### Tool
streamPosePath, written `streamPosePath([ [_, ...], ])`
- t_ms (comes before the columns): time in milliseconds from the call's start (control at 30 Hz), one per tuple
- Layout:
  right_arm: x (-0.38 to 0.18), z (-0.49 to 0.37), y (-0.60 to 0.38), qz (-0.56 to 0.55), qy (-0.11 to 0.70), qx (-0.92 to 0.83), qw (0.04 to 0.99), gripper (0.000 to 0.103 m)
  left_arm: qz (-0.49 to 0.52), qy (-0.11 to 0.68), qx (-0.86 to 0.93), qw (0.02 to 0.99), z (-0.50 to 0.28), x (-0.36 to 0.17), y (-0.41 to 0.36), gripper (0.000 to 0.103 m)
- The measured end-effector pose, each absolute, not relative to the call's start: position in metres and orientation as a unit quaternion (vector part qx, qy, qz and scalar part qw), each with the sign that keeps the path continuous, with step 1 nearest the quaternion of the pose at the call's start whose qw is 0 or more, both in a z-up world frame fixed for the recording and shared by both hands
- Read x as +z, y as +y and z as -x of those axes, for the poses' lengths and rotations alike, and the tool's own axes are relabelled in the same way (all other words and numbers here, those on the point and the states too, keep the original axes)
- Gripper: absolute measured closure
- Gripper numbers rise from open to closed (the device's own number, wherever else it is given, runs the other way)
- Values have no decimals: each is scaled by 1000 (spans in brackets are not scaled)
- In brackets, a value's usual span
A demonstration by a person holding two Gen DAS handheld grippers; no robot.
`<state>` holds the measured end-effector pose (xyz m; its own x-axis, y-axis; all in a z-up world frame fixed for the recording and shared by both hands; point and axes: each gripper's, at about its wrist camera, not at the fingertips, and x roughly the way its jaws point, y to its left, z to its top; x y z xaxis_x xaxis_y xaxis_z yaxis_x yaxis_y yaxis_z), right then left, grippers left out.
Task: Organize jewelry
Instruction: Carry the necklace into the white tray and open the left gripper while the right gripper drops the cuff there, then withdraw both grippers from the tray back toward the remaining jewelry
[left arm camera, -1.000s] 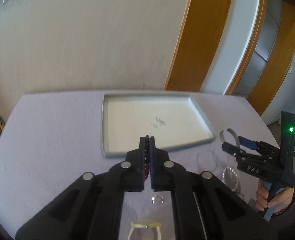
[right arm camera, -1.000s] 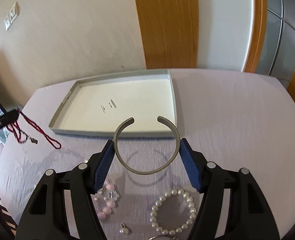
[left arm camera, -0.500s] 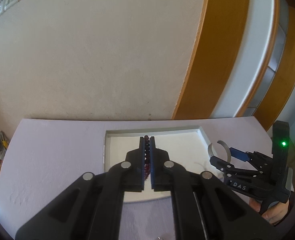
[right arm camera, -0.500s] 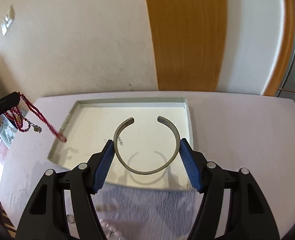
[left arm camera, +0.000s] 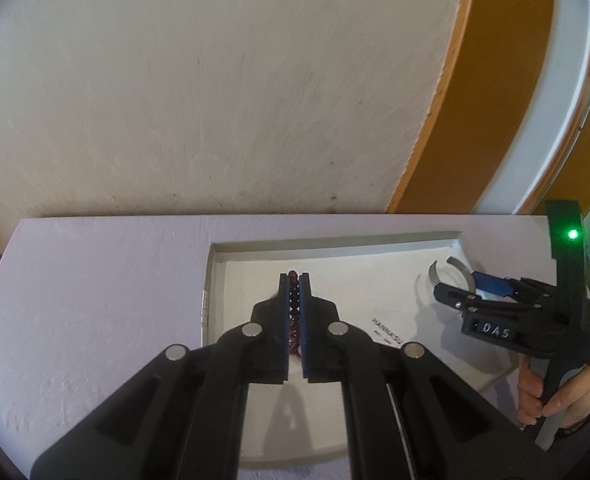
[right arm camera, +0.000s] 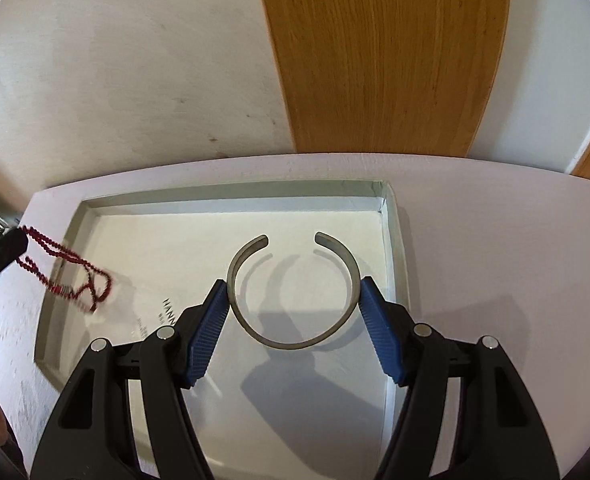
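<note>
My left gripper [left arm camera: 293, 280] is shut on a dark red beaded necklace [left arm camera: 293, 308] and holds it over the left part of a shallow white tray [left arm camera: 335, 248]. In the right wrist view the necklace [right arm camera: 71, 276] hangs from the left gripper's tip [right arm camera: 3, 248] down over the tray's left side [right arm camera: 51, 300]. My right gripper [right arm camera: 293, 292] is shut on a silver open cuff bracelet [right arm camera: 295, 340], held above the tray's right half. The cuff [left arm camera: 453, 276] and right gripper [left arm camera: 455, 292] also show in the left wrist view.
The tray lies on a pale lilac table [right arm camera: 495, 240] that ends at a cream wall [right arm camera: 135, 80]. A wooden door frame [right arm camera: 383, 60] stands behind. A hand [left arm camera: 543, 396] grips the right gripper's handle.
Both grippers have moved forward from the table's near part to above the tray, carrying necklace and cuff. The loose jewelry near the front edge has dropped out of view.
</note>
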<state>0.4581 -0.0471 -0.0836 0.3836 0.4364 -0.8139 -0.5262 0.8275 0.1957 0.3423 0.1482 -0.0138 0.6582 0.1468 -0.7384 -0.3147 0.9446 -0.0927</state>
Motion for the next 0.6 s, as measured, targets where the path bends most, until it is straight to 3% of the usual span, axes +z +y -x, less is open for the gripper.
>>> streamPosePath([
  [200,-83,-456,-50,57,476,283,830,34,108,404,142,897,-350,-23,154,98],
  [233,-83,-456,-51,57,477,285,830,28,110,406,148,895,-349,-24,156,96],
  [267,-81,-454,-52,55,476,287,830,22,112,407,150,894,-348,-23,158,88],
  [333,-74,-447,-61,50,465,291,835,21,111,404,157,894,-342,-21,160,68],
  [367,-71,-446,-63,49,463,292,835,21,109,402,160,895,-338,-19,160,64],
  [600,-41,-414,-96,34,444,310,840,21,114,396,156,898,-295,-6,158,60],
])
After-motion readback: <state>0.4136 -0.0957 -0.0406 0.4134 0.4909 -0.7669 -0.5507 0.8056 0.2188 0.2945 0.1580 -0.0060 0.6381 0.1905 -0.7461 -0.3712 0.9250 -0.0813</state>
